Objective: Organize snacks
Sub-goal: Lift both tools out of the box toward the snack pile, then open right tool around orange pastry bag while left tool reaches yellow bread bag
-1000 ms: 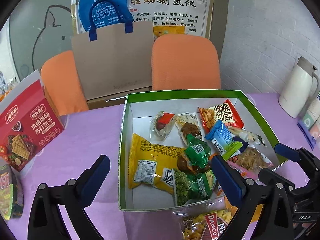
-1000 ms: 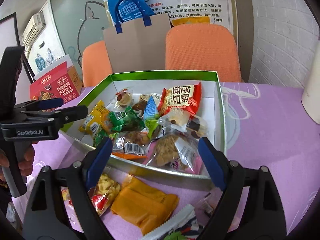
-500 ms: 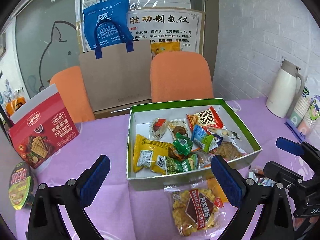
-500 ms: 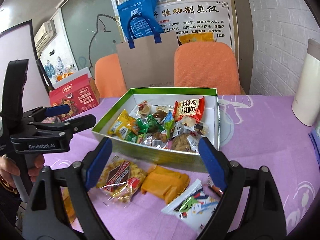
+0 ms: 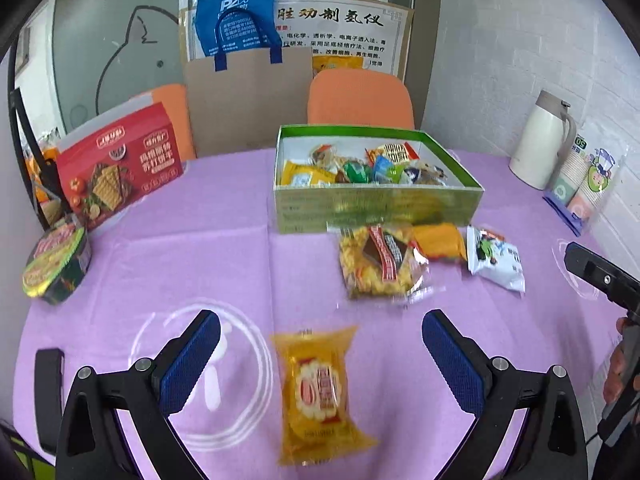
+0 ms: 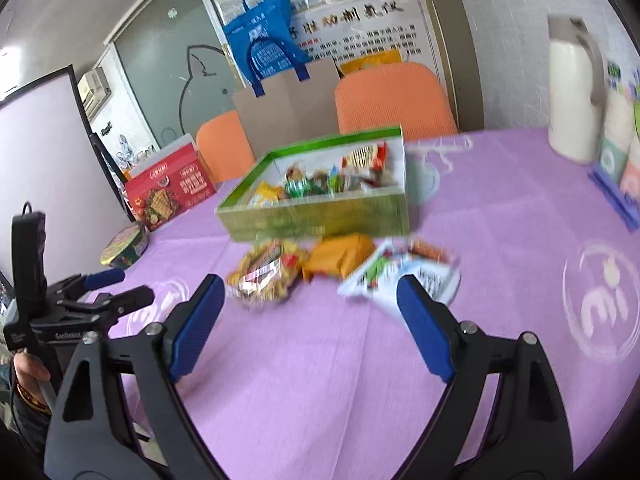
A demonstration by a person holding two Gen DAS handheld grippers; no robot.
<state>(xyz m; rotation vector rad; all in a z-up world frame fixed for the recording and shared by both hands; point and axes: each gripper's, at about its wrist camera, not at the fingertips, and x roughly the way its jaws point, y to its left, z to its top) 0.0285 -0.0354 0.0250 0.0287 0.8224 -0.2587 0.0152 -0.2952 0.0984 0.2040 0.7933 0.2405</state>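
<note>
Both sets of jaws stand wide apart with nothing between the pads. The left gripper hangs low over the purple tablecloth, and a yellow cake packet lies flat just under the gap between its fingers, at about 6 o'clock in the left wrist view. The right gripper is equally empty, aimed at the cloth short of the loose snacks.

Half a second ago both cameras sat close to the green snack box; a second ago they looked almost straight into it. Now both have pulled back and dropped, so the box has shrunk to 12 o'clock and the whole table edge is visible (the yellow cake packet was not in view before the retreat). The box contents look unchanged.

Beyond the left jaws, three packets lie just in front of the box's near wall: a clear bag of yellow crackers with a red label, an orange packet and a white snack bag, running from 12 toward 1 o'clock. In the blurred right wrist view the white bag sits nearest.

My reading: four packets remain outside the box, and the retreat sets the left gripper up to take the cake packet.
</note>
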